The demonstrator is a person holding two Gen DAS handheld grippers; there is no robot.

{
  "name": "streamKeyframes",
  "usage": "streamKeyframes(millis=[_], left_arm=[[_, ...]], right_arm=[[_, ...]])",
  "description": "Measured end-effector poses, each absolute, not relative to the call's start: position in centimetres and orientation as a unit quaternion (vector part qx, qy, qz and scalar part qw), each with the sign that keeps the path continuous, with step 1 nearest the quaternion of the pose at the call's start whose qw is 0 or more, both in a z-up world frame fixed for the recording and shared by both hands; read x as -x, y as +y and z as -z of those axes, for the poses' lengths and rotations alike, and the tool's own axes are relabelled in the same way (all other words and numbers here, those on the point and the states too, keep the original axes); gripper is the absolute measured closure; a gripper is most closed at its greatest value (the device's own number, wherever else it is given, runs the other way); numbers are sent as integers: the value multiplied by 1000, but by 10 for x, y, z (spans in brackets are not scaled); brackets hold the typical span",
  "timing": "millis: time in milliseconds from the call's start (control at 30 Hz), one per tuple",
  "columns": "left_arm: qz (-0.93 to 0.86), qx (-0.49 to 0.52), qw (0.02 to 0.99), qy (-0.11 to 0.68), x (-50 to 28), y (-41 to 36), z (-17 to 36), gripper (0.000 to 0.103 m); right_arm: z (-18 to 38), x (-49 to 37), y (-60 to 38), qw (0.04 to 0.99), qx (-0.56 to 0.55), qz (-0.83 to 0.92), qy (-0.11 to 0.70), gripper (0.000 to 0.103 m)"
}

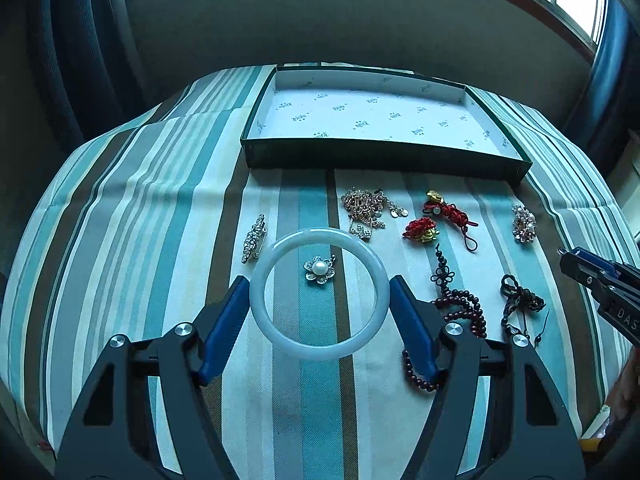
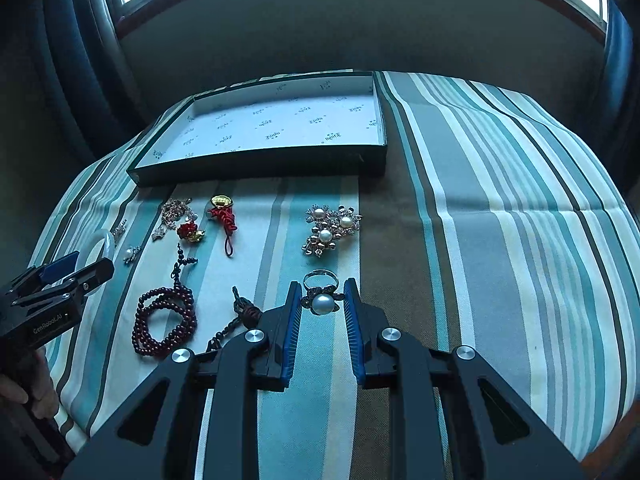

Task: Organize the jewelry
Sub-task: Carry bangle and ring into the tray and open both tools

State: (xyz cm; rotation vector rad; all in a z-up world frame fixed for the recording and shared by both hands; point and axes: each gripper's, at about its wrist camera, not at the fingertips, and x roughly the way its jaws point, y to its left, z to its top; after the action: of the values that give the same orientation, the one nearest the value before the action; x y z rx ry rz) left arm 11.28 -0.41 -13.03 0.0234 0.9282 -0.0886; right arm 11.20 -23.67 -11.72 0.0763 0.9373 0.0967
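My left gripper (image 1: 319,284) is shut on a pale jade bangle (image 1: 280,342), held by its sides above the striped cloth. A pearl flower brooch (image 1: 319,269) lies on the cloth, seen through the bangle. My right gripper (image 2: 322,294) is shut on a pearl ring (image 2: 322,303), its band pointing forward. An open box lid (image 1: 304,152) with white printed lining lies beyond the jewelry; it also shows in the right wrist view (image 2: 256,168). The left gripper shows at the left of the right wrist view (image 2: 76,272).
On the cloth lie a rhinestone bar brooch (image 1: 253,239), a gold chain pile (image 1: 366,208), two red knot charms (image 1: 440,216), dark red prayer beads (image 2: 164,320), a black knotted cord (image 1: 520,300) and a pearl cluster brooch (image 2: 332,228). Striped cloth (image 2: 500,240) stretches to the right.
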Motion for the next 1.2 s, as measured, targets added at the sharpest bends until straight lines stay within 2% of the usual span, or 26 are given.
streamKeyframes(millis=[467, 800, 1200], left_arm=[[75, -17, 910, 407, -212, -43, 105, 32], [52, -34, 904, 422, -281, -44, 134, 32], [36, -24, 891, 453, -299, -18, 167, 32]], right_arm=[[87, -209, -231, 911, -45, -63, 405, 81], [121, -266, -230, 901, -34, -55, 430, 81], [150, -279, -229, 891, -9, -39, 453, 81]])
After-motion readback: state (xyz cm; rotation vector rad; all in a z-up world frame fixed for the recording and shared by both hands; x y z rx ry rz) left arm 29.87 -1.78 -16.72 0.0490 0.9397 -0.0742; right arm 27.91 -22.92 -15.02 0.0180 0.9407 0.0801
